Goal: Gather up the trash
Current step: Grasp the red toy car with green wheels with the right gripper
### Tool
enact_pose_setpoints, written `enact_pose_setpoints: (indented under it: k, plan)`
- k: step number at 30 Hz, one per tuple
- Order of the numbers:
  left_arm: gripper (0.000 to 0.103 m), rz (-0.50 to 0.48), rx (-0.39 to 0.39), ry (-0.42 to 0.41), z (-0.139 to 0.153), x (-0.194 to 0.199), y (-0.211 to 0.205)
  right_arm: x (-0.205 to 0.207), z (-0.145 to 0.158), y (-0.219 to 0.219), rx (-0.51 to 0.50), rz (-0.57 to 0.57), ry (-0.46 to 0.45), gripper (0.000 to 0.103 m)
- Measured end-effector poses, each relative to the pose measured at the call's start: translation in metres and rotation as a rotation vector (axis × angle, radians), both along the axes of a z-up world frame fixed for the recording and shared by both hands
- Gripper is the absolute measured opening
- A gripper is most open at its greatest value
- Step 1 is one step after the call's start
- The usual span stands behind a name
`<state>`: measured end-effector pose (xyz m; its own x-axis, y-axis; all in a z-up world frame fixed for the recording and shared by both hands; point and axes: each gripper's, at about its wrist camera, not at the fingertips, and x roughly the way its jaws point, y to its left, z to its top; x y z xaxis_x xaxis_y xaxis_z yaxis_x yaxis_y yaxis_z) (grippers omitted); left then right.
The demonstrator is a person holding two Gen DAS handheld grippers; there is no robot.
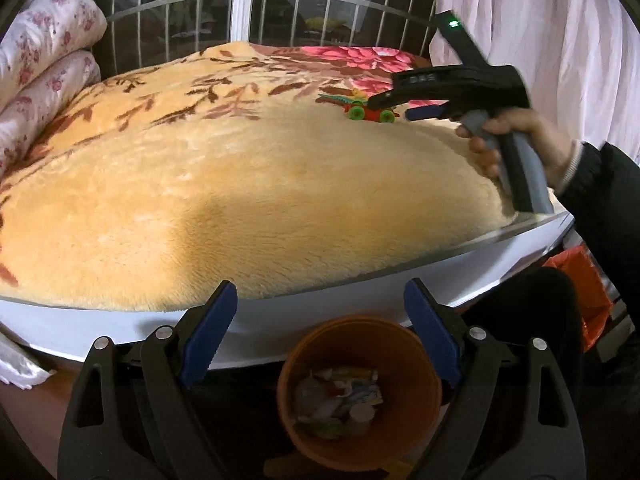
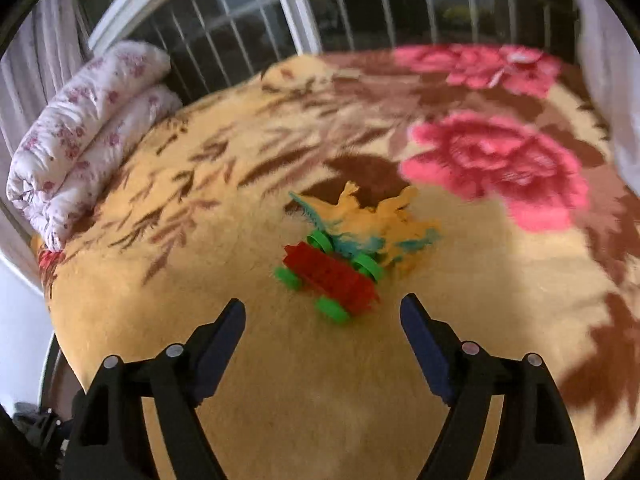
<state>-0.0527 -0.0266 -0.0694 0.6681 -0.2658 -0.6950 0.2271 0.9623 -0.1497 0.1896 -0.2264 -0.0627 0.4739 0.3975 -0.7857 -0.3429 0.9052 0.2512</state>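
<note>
An orange bin (image 1: 394, 428) stands on the floor below the bed edge, with crumpled paper and wrappers (image 1: 340, 396) inside. My left gripper (image 1: 318, 300) is open and empty, hovering above the bin. A red toy car with green wheels (image 2: 332, 276) lies on the orange blanket (image 2: 280, 380), with a teal and yellow toy dinosaur (image 2: 360, 216) just behind it. My right gripper (image 2: 322, 312) is open and empty, just short of the car. In the left wrist view the right gripper (image 1: 390, 106) sits over the toys (image 1: 362, 110).
A rolled floral quilt (image 1: 44, 60) lies at the bed's left side, also in the right wrist view (image 2: 84, 132). A barred window (image 1: 248, 4) is behind the bed. A pink curtain (image 1: 532, 16) hangs at right. An orange plastic bag (image 1: 584, 280) sits on the floor at right.
</note>
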Motion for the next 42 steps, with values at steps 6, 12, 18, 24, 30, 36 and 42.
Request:
enact_pose_setpoints:
  k: [6, 12, 18, 24, 30, 36, 42]
  plan:
    - [0.083, 0.003, -0.038, 0.035, -0.012, 0.009, 0.009, 0.023, -0.01, 0.009, 0.06, -0.001, 0.075, 0.072]
    - [0.083, 0.006, -0.066, 0.07, -0.025, 0.015, 0.013, 0.037, -0.016, 0.019, 0.062, 0.008, 0.098, 0.069]
    - [0.083, 0.014, -0.065, 0.071, -0.026, 0.016, 0.012, 0.049, -0.019, 0.027, 0.057, -0.017, 0.115, 0.074]
    - [0.083, 0.013, -0.06, 0.078, -0.028, 0.014, 0.012, 0.044, -0.021, 0.041, -0.075, -0.07, 0.069, 0.062]
    - [0.083, 0.019, -0.044, 0.05, -0.02, 0.007, 0.015, 0.024, -0.008, 0.029, -0.025, -0.087, 0.018, 0.031]
    - [0.083, 0.021, -0.081, 0.062, -0.015, 0.012, 0.018, 0.015, -0.013, 0.018, 0.023, -0.054, 0.063, 0.023]
    - [0.083, 0.036, -0.083, 0.071, -0.014, 0.01, 0.016, 0.015, -0.012, 0.029, -0.002, -0.009, 0.056, 0.02]
